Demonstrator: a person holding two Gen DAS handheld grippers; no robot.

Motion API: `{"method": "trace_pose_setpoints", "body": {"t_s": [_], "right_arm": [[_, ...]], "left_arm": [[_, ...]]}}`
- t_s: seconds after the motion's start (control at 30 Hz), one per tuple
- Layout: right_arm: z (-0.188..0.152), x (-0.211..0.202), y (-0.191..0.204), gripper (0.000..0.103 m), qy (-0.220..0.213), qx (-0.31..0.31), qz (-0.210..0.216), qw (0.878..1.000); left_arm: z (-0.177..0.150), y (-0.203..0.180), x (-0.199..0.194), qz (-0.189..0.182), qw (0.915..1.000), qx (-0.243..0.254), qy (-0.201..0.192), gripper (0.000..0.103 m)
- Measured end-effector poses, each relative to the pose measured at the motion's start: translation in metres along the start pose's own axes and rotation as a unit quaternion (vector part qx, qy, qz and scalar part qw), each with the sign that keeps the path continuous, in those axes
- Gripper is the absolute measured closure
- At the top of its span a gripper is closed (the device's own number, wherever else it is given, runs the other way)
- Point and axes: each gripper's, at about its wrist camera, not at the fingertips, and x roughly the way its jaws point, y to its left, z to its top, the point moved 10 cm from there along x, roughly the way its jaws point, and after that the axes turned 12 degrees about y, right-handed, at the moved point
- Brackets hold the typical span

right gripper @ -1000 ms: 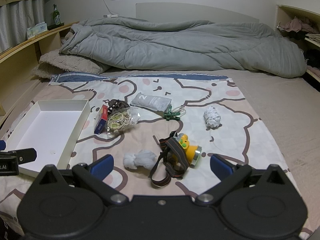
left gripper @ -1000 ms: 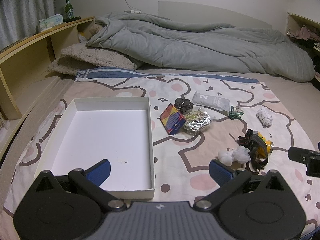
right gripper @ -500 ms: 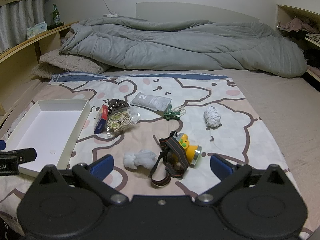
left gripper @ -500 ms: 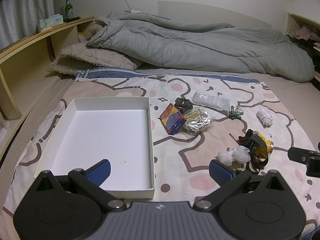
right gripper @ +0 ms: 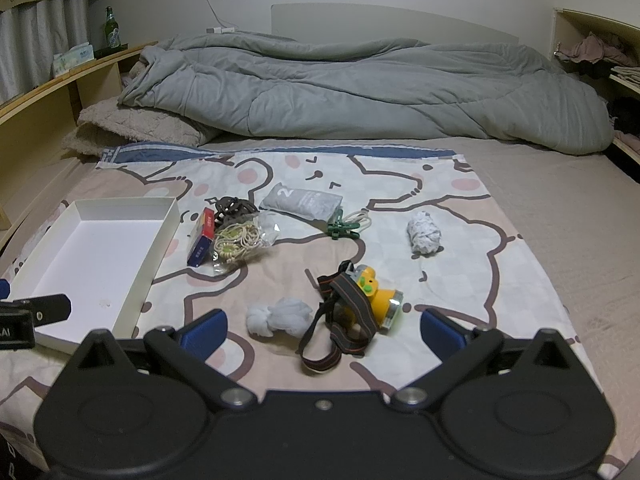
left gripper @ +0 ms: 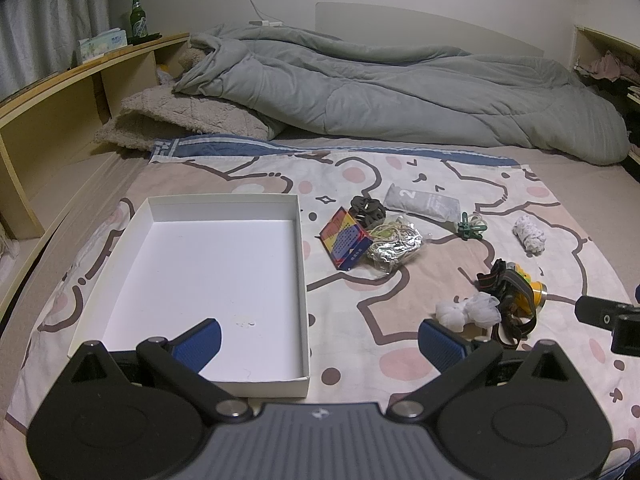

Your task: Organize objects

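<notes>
An empty white box [left gripper: 144, 224] [right gripper: 76, 216] lies on the bear-print cloth at the left. Right of it sit a red-blue card box [left gripper: 346, 242] [right gripper: 201, 236], a dark hair claw [left gripper: 367, 210], a clear bag of rubber bands [left gripper: 394, 242] [right gripper: 238, 240], a grey pouch [right gripper: 302, 200], a green clip [right gripper: 342, 228], a rolled white cloth [right gripper: 424, 234], a yellow headlamp [right gripper: 366, 300] and a white puff [right gripper: 278, 316]. My left gripper [left gripper: 320, 340] hangs open over the box's near right corner. My right gripper [right gripper: 322, 328] stands open just short of the headlamp and puff.
A rumpled grey duvet [right gripper: 360, 88] and a beige pillow [left gripper: 180, 120] fill the back of the bed. A wooden shelf [left gripper: 60, 92] with a green bottle [left gripper: 138, 16] runs along the left. Another shelf with clothes [right gripper: 592, 52] stands at the right.
</notes>
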Motion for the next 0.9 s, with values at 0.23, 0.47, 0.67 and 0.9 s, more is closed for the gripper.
{"method": "trace_pose_setpoints", "body": {"t_s": [0.23,0.47,0.67,0.9], "right_arm": [[0.0004,-0.0008,-0.0013,0.000,0.001,0.000,-0.001,1.000],[0.0016,-0.0003,0.0005,0.000,0.001,0.000,-0.001,1.000],[0.0005,-0.0015,-0.0001,0.000,0.001,0.000,-0.002,1.000],[0.0017,-0.0022,0.0001,0.000,0.001,0.000,-0.003,1.000]], "left_arm": [[0.0002,0.0000,-0.0001,0.000,1.0000,0.000,0.000,0.000],[0.0000,-0.0001,0.0002,0.000,1.0000,0.000,0.000,0.000],[-0.0002,-0.0002,0.0002,0.000,1.0000,0.000,0.000,0.000],[-0.0008,-0.0003,0.0006,0.001,1.0000,0.000,0.000,0.000]]}}
